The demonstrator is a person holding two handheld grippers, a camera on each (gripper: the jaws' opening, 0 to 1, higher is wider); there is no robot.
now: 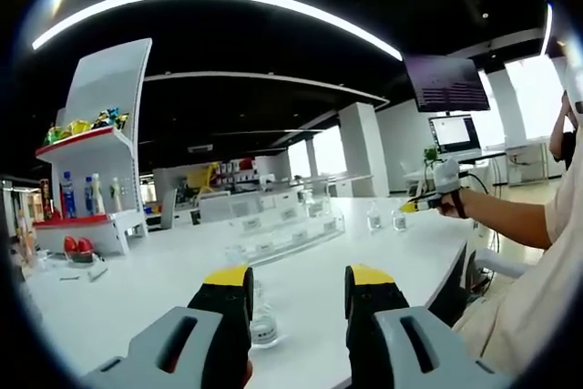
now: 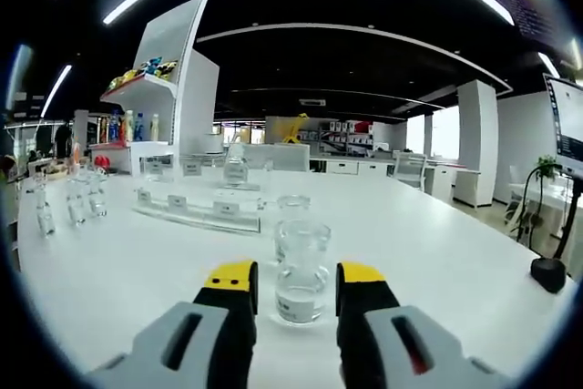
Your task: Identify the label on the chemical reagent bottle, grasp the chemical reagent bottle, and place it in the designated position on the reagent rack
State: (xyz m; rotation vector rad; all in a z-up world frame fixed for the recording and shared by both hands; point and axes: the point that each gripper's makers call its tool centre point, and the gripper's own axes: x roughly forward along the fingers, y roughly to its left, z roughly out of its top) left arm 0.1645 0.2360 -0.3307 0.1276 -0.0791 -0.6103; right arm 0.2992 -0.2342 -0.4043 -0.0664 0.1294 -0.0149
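In the left gripper view, the left gripper [image 1: 298, 291], grey with yellow-tipped black jaws, hangs over the white curved table [image 1: 164, 271] with its jaws spread wide and nothing between them; a small clear glass reagent bottle [image 1: 262, 316] stands just beyond the left jaw, half hidden behind it, its label too blurred to read. Farther off sits the clear stepped acrylic reagent rack [image 1: 287, 225] with small white tags, unreadable from here, and two more little clear bottles [image 1: 386, 217] stand to its right. At the far right the right gripper [image 1: 421, 202] is held in a person's hand, its tips too small to judge. In the right gripper view, that gripper [image 2: 296, 289] has its jaws apart either side of a clear glass bottle with a white label [image 2: 301, 271], not visibly touching it; a second bottle stands partly hidden behind. The rack lies beyond, to the left, and a white display shelf [image 2: 173, 70] stands far left
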